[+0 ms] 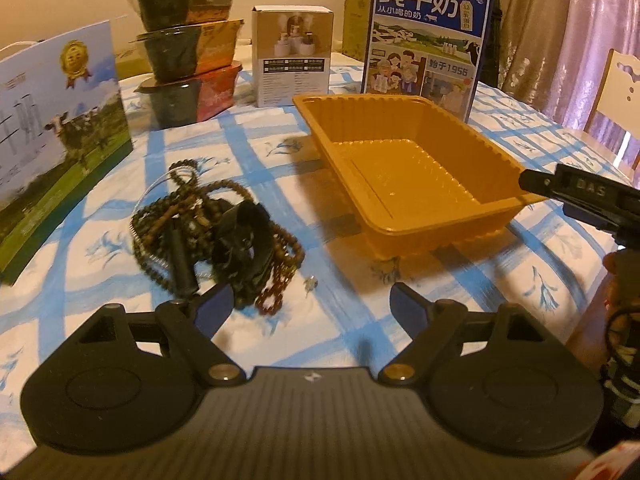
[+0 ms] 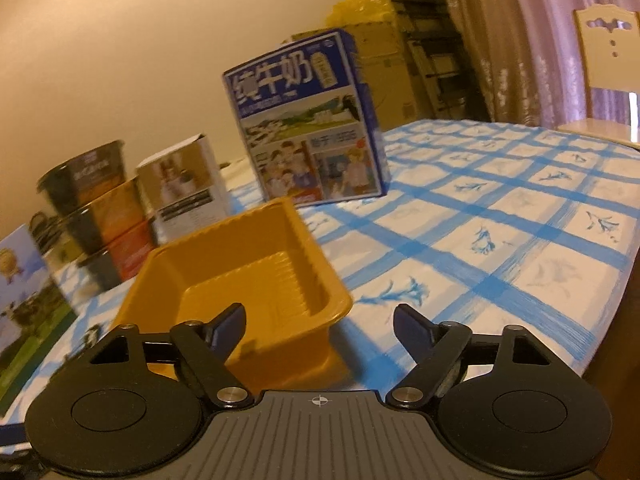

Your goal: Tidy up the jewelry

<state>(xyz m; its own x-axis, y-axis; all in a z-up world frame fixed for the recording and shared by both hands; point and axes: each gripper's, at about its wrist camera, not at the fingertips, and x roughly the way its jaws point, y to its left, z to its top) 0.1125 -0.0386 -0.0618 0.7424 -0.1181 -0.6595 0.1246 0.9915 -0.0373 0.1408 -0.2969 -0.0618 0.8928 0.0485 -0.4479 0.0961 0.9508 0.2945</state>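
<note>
A tangled heap of jewelry, dark bead strings, a black band and a red-brown bead string, lies on the blue-checked tablecloth. To its right stands an empty orange plastic tray. My left gripper is open just in front of the heap, its left finger close to the beads, nothing between the jaws. In the right wrist view the orange plastic tray sits ahead, and my right gripper is open over its near right corner, holding nothing. The right gripper's finger shows at the tray's right rim.
Three stacked food bowls, a small white box and a blue milk carton stand behind the tray. A milk gift box stands at the left. A chair is at the table's far right.
</note>
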